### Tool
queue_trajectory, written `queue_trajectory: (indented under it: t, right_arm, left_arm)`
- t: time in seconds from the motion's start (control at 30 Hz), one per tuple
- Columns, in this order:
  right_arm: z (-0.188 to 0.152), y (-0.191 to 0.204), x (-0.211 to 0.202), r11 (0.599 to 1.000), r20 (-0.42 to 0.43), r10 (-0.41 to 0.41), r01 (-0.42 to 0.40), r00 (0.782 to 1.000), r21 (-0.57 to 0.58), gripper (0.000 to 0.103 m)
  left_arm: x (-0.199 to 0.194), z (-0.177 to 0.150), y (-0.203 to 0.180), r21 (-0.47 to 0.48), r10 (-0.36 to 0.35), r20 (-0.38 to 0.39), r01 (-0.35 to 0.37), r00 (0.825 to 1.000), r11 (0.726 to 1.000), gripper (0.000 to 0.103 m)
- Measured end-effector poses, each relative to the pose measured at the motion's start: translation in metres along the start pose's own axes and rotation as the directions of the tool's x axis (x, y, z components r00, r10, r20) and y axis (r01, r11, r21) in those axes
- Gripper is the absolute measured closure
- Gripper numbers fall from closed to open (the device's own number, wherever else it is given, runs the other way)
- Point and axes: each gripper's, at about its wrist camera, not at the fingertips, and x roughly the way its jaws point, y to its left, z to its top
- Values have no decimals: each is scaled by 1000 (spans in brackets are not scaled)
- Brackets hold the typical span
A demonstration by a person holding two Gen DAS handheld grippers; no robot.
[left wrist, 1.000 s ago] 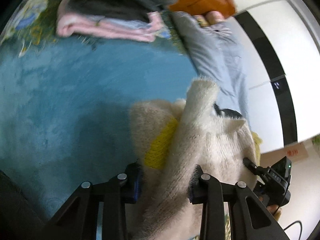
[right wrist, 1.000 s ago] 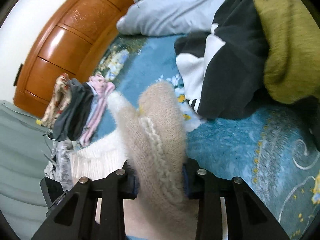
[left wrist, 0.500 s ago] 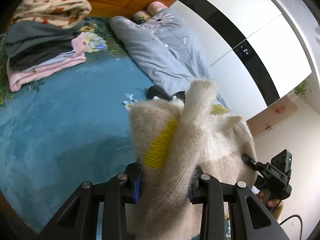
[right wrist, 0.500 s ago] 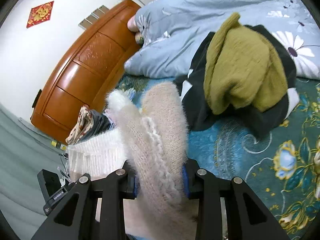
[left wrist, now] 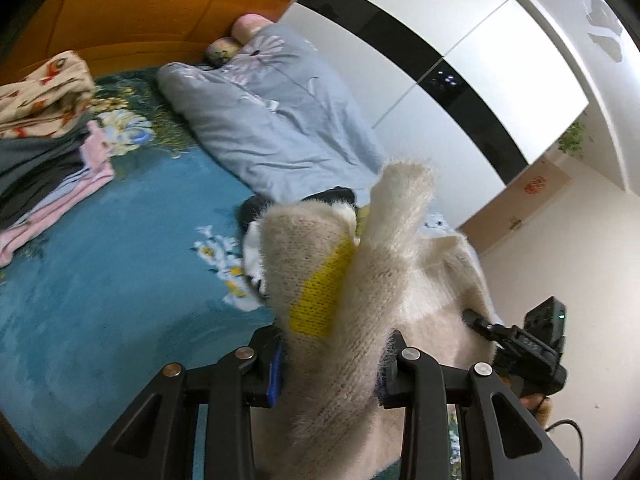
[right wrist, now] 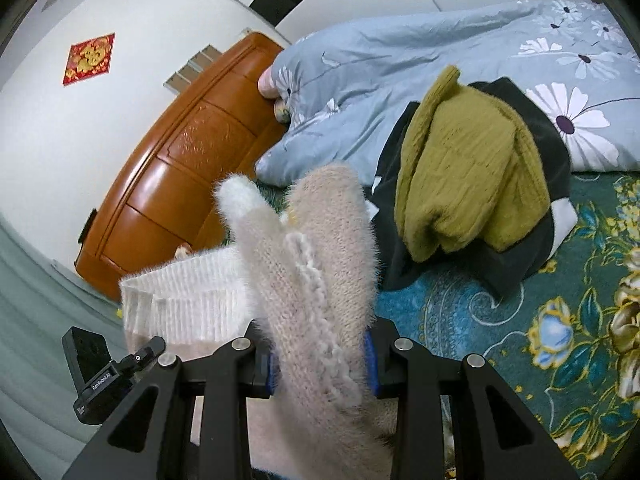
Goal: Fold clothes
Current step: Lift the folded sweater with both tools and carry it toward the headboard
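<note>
A fuzzy cream sweater (left wrist: 368,280) with a yellow patch is held up above the blue floral bed cover (left wrist: 120,288). My left gripper (left wrist: 332,364) is shut on a bunched fold of it. In the right wrist view my right gripper (right wrist: 320,356) is shut on another bunched part of the same sweater (right wrist: 320,264), whose white ribbed hem (right wrist: 184,296) hangs to the left. Each gripper shows in the other's view: the right one (left wrist: 532,348) at the lower right, the left one (right wrist: 100,372) at the lower left.
A stack of folded clothes (left wrist: 44,136) lies at the left by the wooden headboard (left wrist: 160,12). A grey-blue floral duvet (left wrist: 276,120) runs along the far side. An olive sweater (right wrist: 468,172) sits on a black and white garment (right wrist: 532,240). White wardrobe doors (left wrist: 460,60) stand behind.
Both grippers have risen with the sweater, lifting it off the bed cover. The views have tilted up, bringing the headboard, wall and wardrobe into sight. Both grips stay the same.
</note>
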Motion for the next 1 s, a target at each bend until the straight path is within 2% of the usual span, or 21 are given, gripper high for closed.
queue_trajectory:
  t: [0.17, 0.27, 0.4, 0.53, 0.67, 0.77, 0.9, 1.0]
  right_arm:
    - [18, 14, 3, 1000, 6, -6, 6, 1000, -4, 69]
    - [31, 33, 21, 1000, -11, -1, 1, 1000, -21, 69]
    - [57, 80, 67, 997, -58, 35, -39, 998, -66, 69]
    - [86, 141, 130, 985, -137, 91, -110, 986, -135, 69]
    - [110, 210, 206, 962, -235, 175, -217, 956, -166, 69]
    - [120, 262, 263, 940, -311, 209, -278, 927, -196, 69]
    - [122, 330, 338, 910, -403, 247, -354, 881, -215, 69]
    - [117, 369, 389, 893, -467, 260, -394, 845, -217, 69]
  left_arm:
    - [-1, 25, 7, -15, -3, -8, 3, 1000, 1000, 68]
    - [-10, 47, 22, -35, 9, 4, -8, 1000, 999, 68]
    - [-38, 85, 53, -65, 52, 67, -47, 996, 997, 68]
    - [-76, 122, 94, -120, 122, 133, -106, 984, 987, 68]
    - [-122, 158, 141, -171, 217, 199, -184, 956, 968, 68]
    - [-152, 176, 178, -225, 273, 238, -220, 932, 949, 68]
    - [-190, 194, 224, -301, 356, 276, -272, 893, 914, 68]
    - [-209, 202, 254, -353, 398, 291, -289, 870, 890, 68]
